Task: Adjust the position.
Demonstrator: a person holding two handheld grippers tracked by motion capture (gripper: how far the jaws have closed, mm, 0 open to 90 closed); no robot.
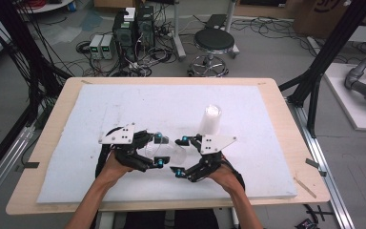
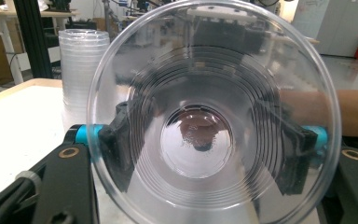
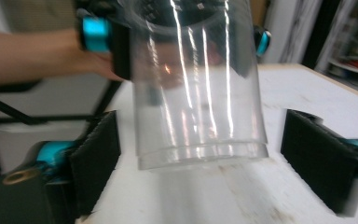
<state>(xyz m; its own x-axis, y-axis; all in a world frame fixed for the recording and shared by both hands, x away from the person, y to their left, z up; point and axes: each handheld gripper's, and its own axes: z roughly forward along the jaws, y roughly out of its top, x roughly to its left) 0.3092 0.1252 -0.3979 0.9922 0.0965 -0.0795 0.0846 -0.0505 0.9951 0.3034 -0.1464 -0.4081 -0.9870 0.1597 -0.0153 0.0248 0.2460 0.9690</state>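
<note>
A clear plastic cup [image 1: 171,150] hangs on its side above the white mat [image 1: 124,105], held between both hands. My left gripper [image 1: 160,150] is shut on it near the rim. In the left gripper view the cup's mouth [image 2: 196,135] faces the camera, with the black pads pressed on both sides. My right gripper [image 1: 181,156] stands open around the cup's base. In the right gripper view the cup [image 3: 200,93] sits between the pads [image 3: 95,158], with a gap on each side. A stack of clear cups [image 1: 210,119] stands upright behind the right gripper.
The mat covers a wooden table [image 1: 286,124]. The cup stack [image 2: 81,70] is the only other thing on it. A black stool [image 1: 213,43], electronics boxes and cables are on the floor beyond the far edge. Black frame posts flank both sides.
</note>
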